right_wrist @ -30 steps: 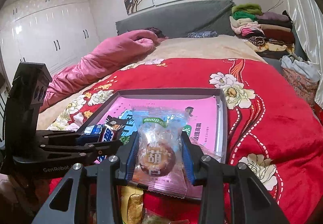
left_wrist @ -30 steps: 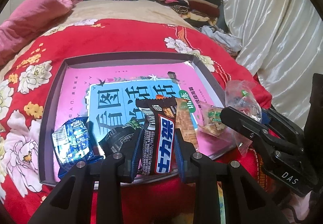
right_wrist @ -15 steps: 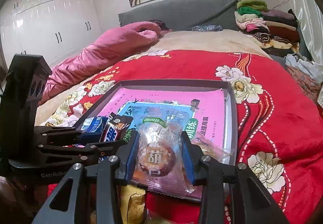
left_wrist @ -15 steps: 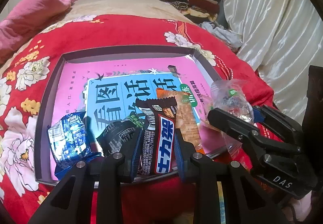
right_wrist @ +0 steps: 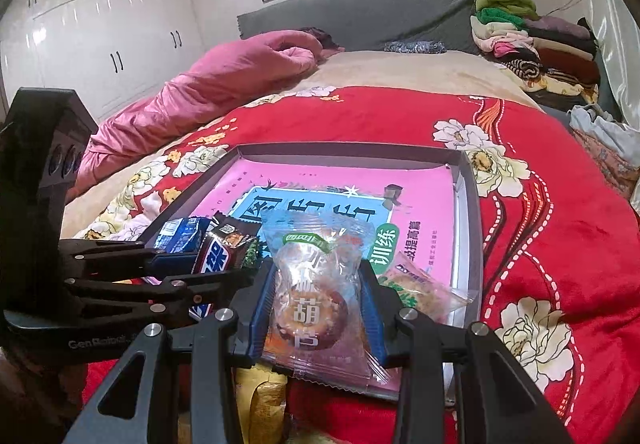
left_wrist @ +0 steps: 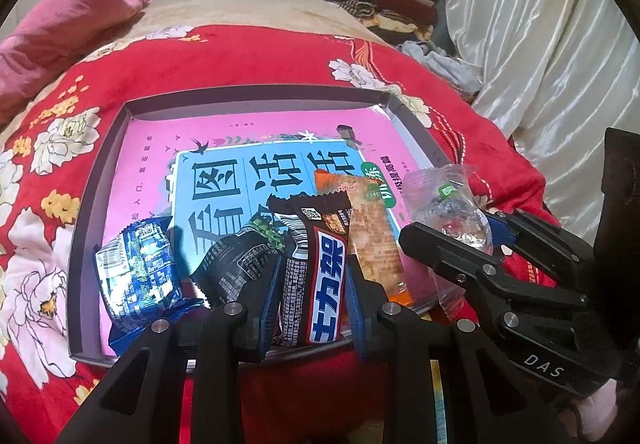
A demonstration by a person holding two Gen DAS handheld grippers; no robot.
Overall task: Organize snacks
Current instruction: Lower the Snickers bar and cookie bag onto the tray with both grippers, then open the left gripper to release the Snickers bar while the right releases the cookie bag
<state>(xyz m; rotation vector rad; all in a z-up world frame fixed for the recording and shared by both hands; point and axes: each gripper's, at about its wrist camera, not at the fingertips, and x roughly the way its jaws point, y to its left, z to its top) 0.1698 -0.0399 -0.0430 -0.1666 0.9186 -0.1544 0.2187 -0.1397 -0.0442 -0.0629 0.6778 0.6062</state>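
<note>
A grey shallow tray point(left_wrist: 256, 100) lined with a pink book cover lies on the red flowered bedspread. My left gripper point(left_wrist: 314, 284) is shut on a dark chocolate bar point(left_wrist: 320, 264) with a blue band, over the tray's near edge. In the tray lie a blue packet point(left_wrist: 140, 272), a black packet point(left_wrist: 236, 264) and an orange cracker packet point(left_wrist: 372, 236). My right gripper point(right_wrist: 318, 276) is shut on a clear-wrapped round pastry point(right_wrist: 312, 320) at the tray's point(right_wrist: 352, 150) near right corner. There the left gripper point(right_wrist: 208, 264) and the bar point(right_wrist: 218, 256) show at the left.
A pink quilt point(right_wrist: 224, 80) lies at the back left of the bed. Folded clothes point(right_wrist: 532, 48) are piled at the back right. A white curtain point(left_wrist: 540, 64) hangs on the right. A yellow packet point(right_wrist: 268, 396) lies under my right gripper, outside the tray.
My right gripper with the pastry has edged slightly left, towards the tray's right edge. The left gripper holds still with the chocolate bar. Both grips are unchanged.
</note>
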